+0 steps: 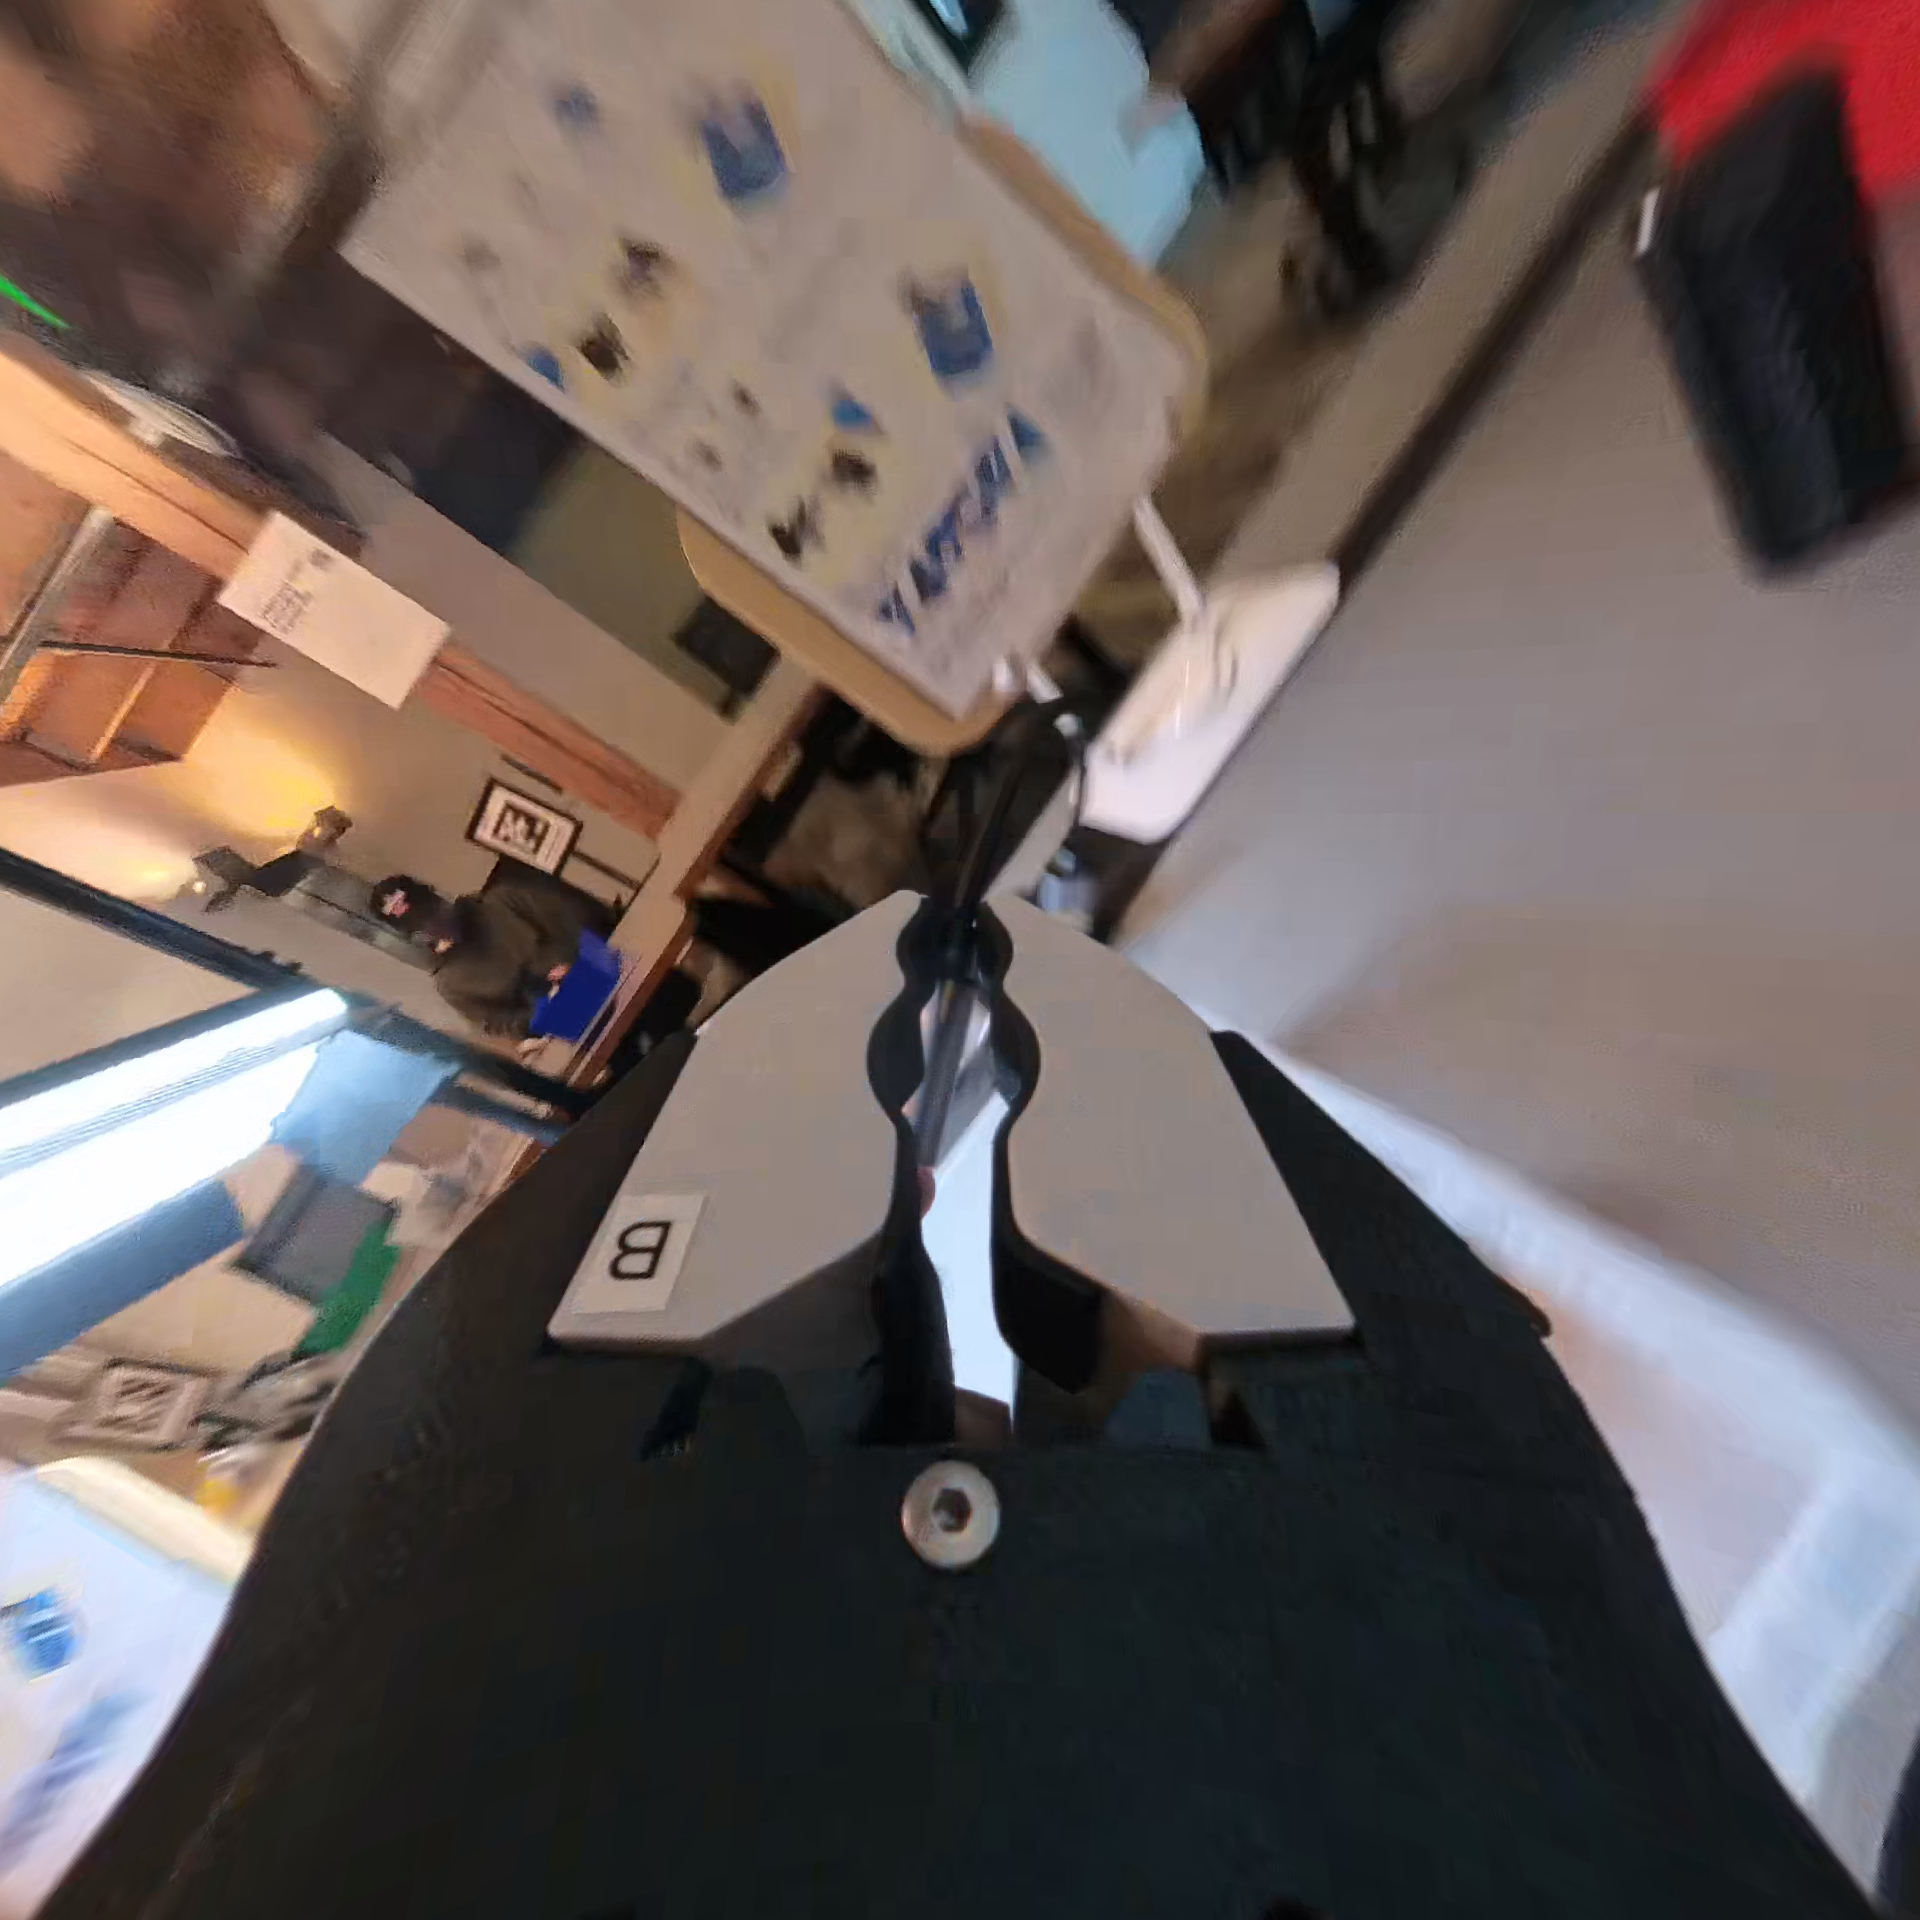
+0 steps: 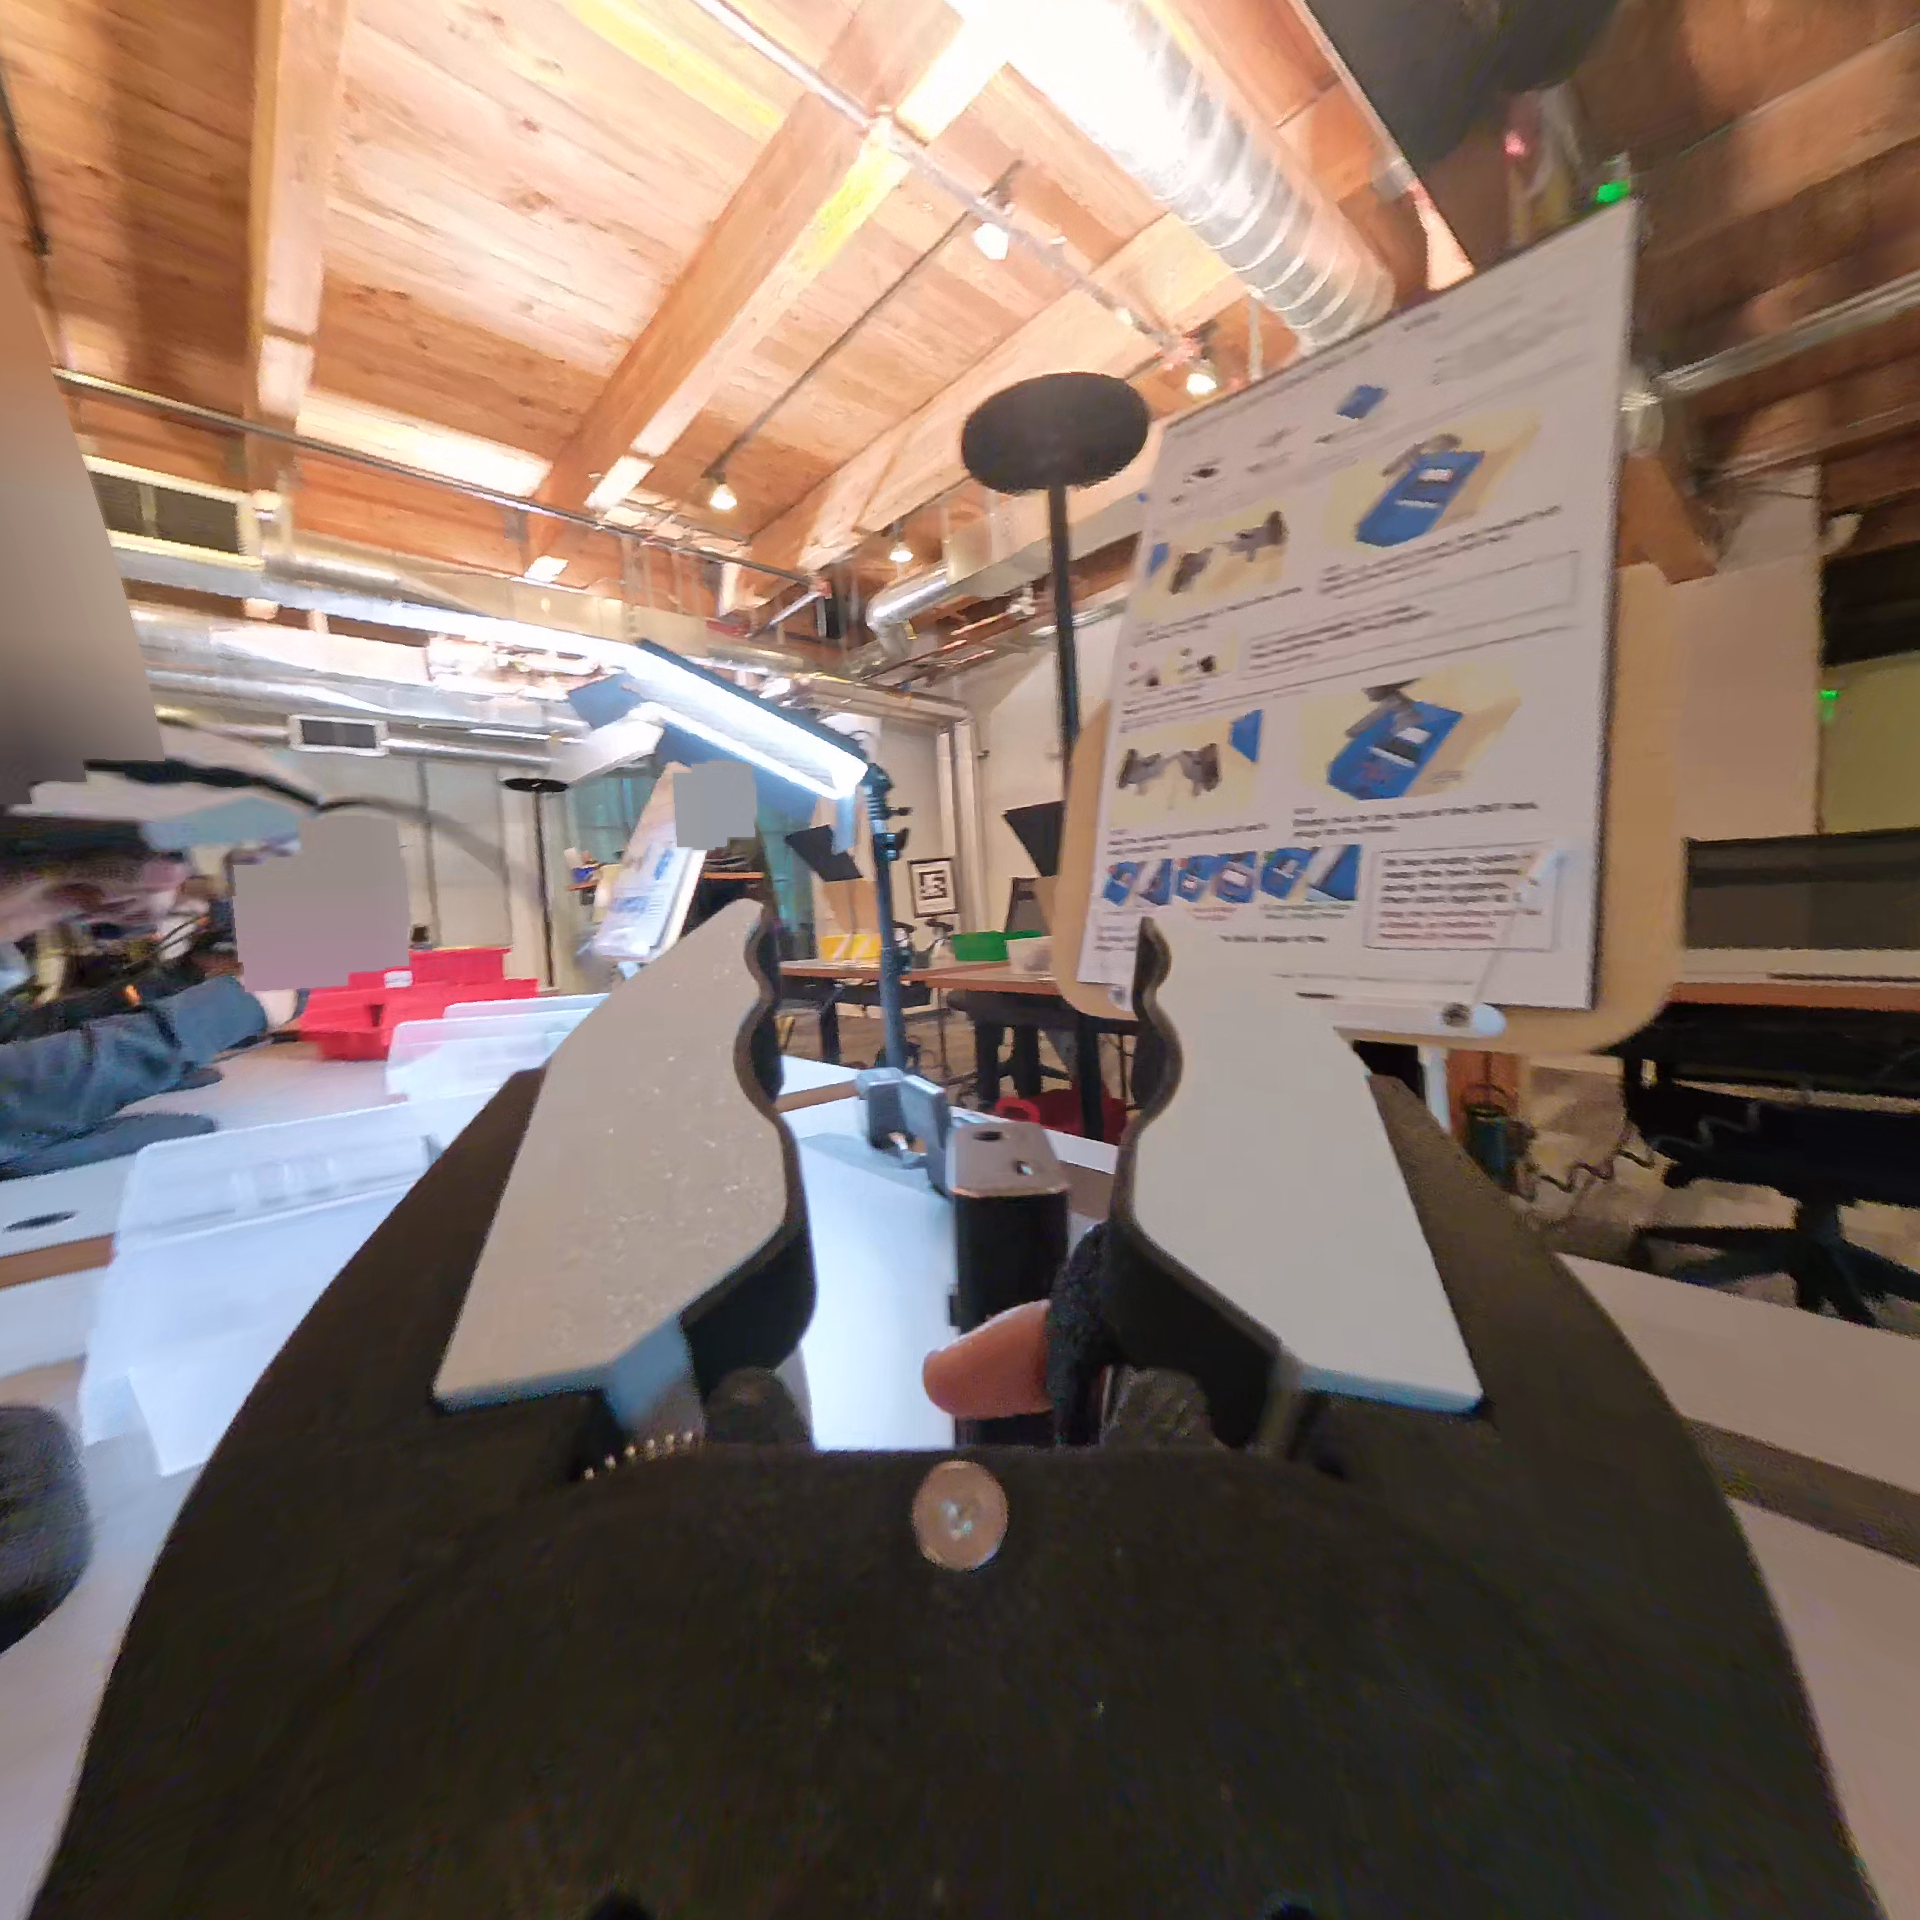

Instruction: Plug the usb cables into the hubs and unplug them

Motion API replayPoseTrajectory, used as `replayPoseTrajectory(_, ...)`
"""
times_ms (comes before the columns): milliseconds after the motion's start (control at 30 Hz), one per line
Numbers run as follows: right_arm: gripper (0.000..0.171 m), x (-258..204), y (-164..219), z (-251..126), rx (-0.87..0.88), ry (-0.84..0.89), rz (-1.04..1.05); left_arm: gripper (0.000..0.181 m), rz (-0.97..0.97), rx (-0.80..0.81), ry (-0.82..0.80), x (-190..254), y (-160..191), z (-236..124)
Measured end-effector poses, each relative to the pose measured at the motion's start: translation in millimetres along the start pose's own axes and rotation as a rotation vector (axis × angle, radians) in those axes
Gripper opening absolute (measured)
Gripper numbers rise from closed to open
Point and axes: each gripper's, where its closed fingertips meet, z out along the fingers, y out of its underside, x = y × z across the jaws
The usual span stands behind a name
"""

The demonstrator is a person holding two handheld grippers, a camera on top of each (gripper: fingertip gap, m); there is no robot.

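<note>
The left gripper is closing its grey fingers on a USB plug, whose shiny metal end is sitting in the scalloped gap between them while its black cable is running out past the tips; the whole left wrist view is rolled hard to one side and smeared, so the plug is probably a USB connector, though its shape is too blurred to confirm; an instruction board is leaning across the top of that view, with a white table lying along the right edge. The right gripper is holding its jaws wide apart with nothing between them; a fingertip is showing low in the gap; beyond it a black post with a metal clamp is standing on the white table; the instruction board is standing upright to the right, and clear plastic bins are sitting to the left. No hub is showing in either view.
</note>
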Motion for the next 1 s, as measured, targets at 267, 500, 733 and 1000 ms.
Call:
replayPoseTrajectory(267,0.060,-64,-5,-1,-0.049,-0.272,-0.115,0.006,-0.592,0.573,0.294,79,-99,51)
replayPoseTrajectory(500,0.057,-100,6,-21,-0.199,-0.601,0.107,0.000,-0.858,1.081,0.622,128,-124,31)
replayPoseTrajectory(733,0.050,-118,45,-29,-0.408,-0.700,0.081,0.000,-0.766,0.718,0.710,202,-99,81)
replayPoseTrajectory(1000,0.043,-54,124,-88,-1.172,-0.451,-0.135,0.029,-0.759,0.489,0.594,241,-70,122)
